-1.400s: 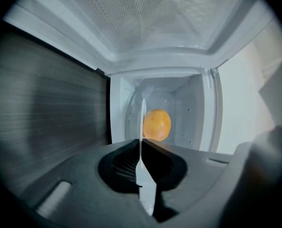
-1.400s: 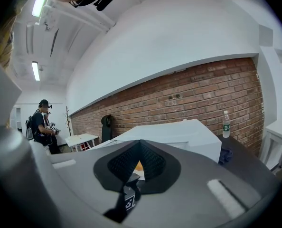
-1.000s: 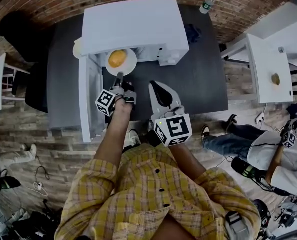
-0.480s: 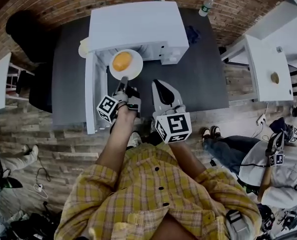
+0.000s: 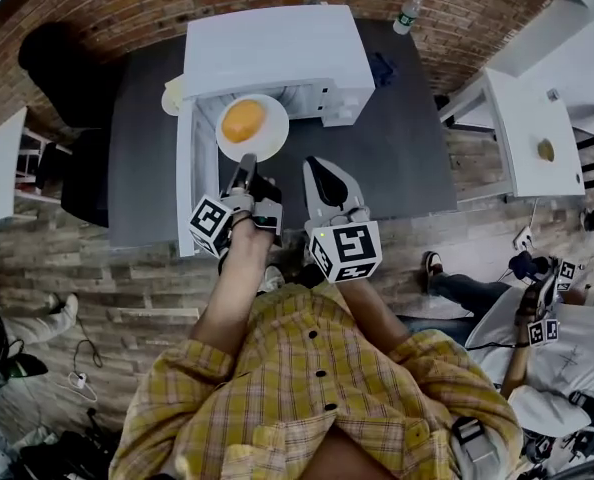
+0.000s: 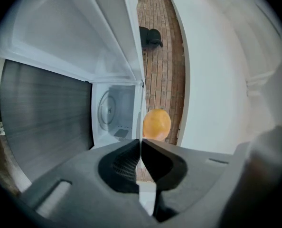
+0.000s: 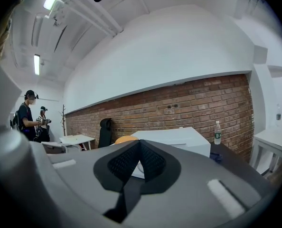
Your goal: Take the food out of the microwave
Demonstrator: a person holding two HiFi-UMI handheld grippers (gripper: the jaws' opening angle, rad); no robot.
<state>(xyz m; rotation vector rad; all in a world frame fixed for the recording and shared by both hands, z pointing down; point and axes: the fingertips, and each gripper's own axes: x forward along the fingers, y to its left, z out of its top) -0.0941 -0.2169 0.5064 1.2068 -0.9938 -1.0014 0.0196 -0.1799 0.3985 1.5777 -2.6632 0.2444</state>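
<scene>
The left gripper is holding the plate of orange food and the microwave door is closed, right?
No: the microwave door is open, as the head view shows. The left gripper does hold the plate of orange food.

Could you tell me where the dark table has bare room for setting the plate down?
Bare: the table right of the microwave, out to its right edge. Crowded: the left, where the open door stands, and the far corner with the bottle.
</scene>
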